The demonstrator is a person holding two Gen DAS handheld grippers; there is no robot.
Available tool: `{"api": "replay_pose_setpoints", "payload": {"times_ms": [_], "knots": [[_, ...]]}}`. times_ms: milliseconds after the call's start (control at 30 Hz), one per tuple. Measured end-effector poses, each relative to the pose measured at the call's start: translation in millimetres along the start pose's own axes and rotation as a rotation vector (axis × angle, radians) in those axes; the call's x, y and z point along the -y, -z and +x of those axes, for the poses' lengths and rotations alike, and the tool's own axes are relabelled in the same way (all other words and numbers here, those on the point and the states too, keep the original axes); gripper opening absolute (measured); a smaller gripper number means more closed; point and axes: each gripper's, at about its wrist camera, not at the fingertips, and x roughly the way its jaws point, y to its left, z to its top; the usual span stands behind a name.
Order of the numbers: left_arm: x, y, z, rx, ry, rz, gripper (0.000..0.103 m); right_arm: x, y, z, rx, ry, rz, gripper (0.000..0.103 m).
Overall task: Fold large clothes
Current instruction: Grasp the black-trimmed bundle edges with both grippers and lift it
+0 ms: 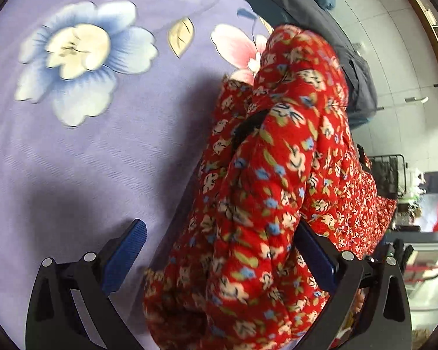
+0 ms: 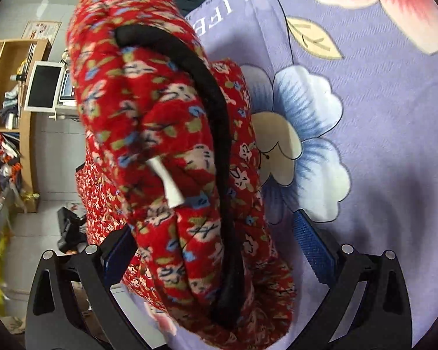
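Note:
A padded red floral garment [image 1: 265, 180] with black trim lies bunched on the bed's edge. It also fills the middle of the right wrist view [image 2: 172, 134], where a white tag [image 2: 169, 183] and the black trim [image 2: 216, 122] show. My left gripper [image 1: 222, 250] is open, with the garment lying between its blue pads [image 1: 125, 256]. My right gripper [image 2: 216, 248] is open too, and a thick fold of the garment sits between its fingers without being pinched.
A lilac bedsheet [image 1: 87, 160] with large printed flowers covers the bed [image 2: 379, 145]. A dark grey cloth [image 1: 356, 67] lies at the bed's far edge. Tiled floor, a wooden shelf [image 2: 11, 116] and a white monitor [image 2: 42, 89] stand beyond the bed.

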Motion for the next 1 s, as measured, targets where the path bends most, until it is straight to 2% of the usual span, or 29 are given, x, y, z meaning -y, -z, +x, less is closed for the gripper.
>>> {"api": "replay_pose_setpoints", "payload": {"times_ms": [133,267,333,400,433,467,500,533,633,700,767,900,1000], "knots": [[-13.9,-10.1,16.3,-0.064,0.100,-0.058,0.099,4.8,-9.1,12.6,-0.025,-0.052,0.033,0.098],[-14.3,-14.6,21.3,-0.073,0.123,-0.042,0.099,5.5,-9.7,18.3,-0.016,-0.075,0.059,0.098],[-12.8,-20.1,23.7,-0.077,0.128,-0.042,0.099,1.5,-9.5,23.6,-0.004,-0.099,0.093,0.090],[-10.2,-24.0,26.4,-0.082,0.137,-0.044,0.098,-1.4,-5.7,25.3,0.020,-0.086,0.120,0.082],[-7.4,-26.6,28.0,-0.086,0.154,-0.036,0.098,-3.9,-5.4,26.6,0.029,-0.078,0.124,0.075],[-5.7,-29.6,29.0,-0.096,0.180,-0.032,0.090,-3.6,-1.7,24.6,0.039,-0.074,0.132,0.071],[-2.8,-29.8,29.9,-0.109,0.215,-0.037,0.084,-4.0,2.7,19.9,0.052,-0.078,0.146,0.061],[0.4,-30.1,29.8,-0.102,0.198,-0.036,0.084,-8.7,7.9,17.7,0.061,-0.081,0.153,0.053],[7.2,-29.3,27.2,-0.102,0.181,-0.018,0.073,-23.4,21.6,-6.9,0.080,-0.038,0.104,0.045],[11.7,-26.8,17.3,-0.084,0.203,-0.014,0.055,-42.3,26.7,-16.1,0.082,-0.003,0.062,0.043],[20.5,-23.4,4.4,-0.060,0.212,0.012,0.047,-67.5,31.0,-33.8,0.106,0.005,0.012,0.041],[63.3,-12.2,-18.5,-0.049,0.246,0.115,0.041,-128.2,40.9,-80.7,0.176,0.026,-0.147,0.039],[111.0,-3.1,-34.1,-0.036,0.317,0.212,0.040,-167.6,47.5,-126.0,0.238,0.049,-0.228,0.038]]}}
